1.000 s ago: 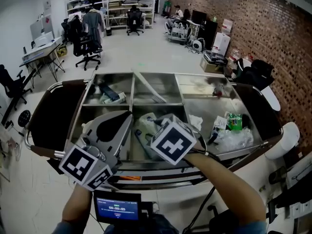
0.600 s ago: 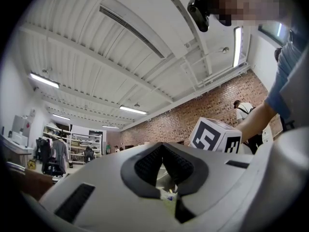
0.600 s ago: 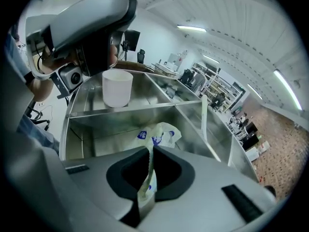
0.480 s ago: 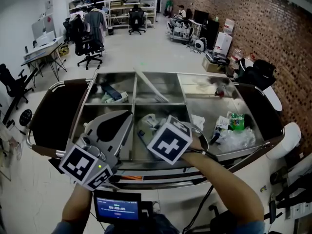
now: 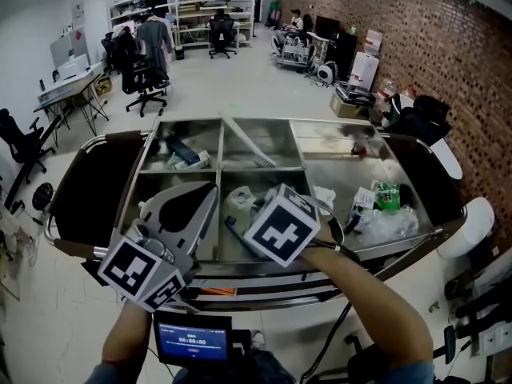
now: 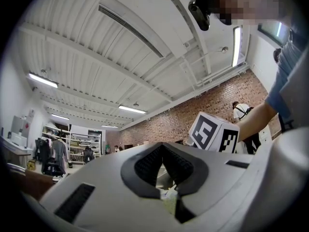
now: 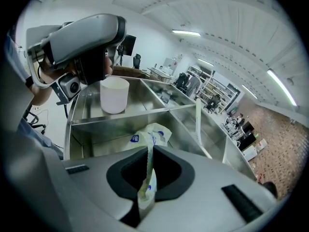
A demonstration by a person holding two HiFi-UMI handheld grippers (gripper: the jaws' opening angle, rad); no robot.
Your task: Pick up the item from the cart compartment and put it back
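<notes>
**Right gripper.** The right gripper (image 5: 244, 214) points steeply down into the front middle compartment of the cart (image 5: 336, 122). In the right gripper view its jaws are fully closed (image 7: 147, 151) on the packet (image 7: 147, 129). A thin fold of the pale wrapper with blue marks is pinched between the pads and runs the whole length of the gap. The rest of the packet hangs beyond the fingertips, toward the compartment floor. No view shows whether it is clear of the floor.

**Packet.** In the head view the packet (image 5: 238, 202) sits in the front middle compartment, just left of the right gripper's marker cube (image 5: 282, 224).

**Left gripper.** The left gripper (image 5: 210, 189) is held near level over the front left compartment, close to the cart's front edge. In the left gripper view its pads meet at the tips (image 6: 163, 149) and nothing is between them. It is apart from the packet.

**Other contents.**
- A white cup (image 7: 114, 94) stands upright in the compartment beyond the divider to the left of the packet.
- A white strip (image 5: 244, 142) leans diagonally across the back middle compartment.
- A green pack (image 5: 386, 197) and clear bags (image 5: 388, 229) lie in the right compartment.
</notes>
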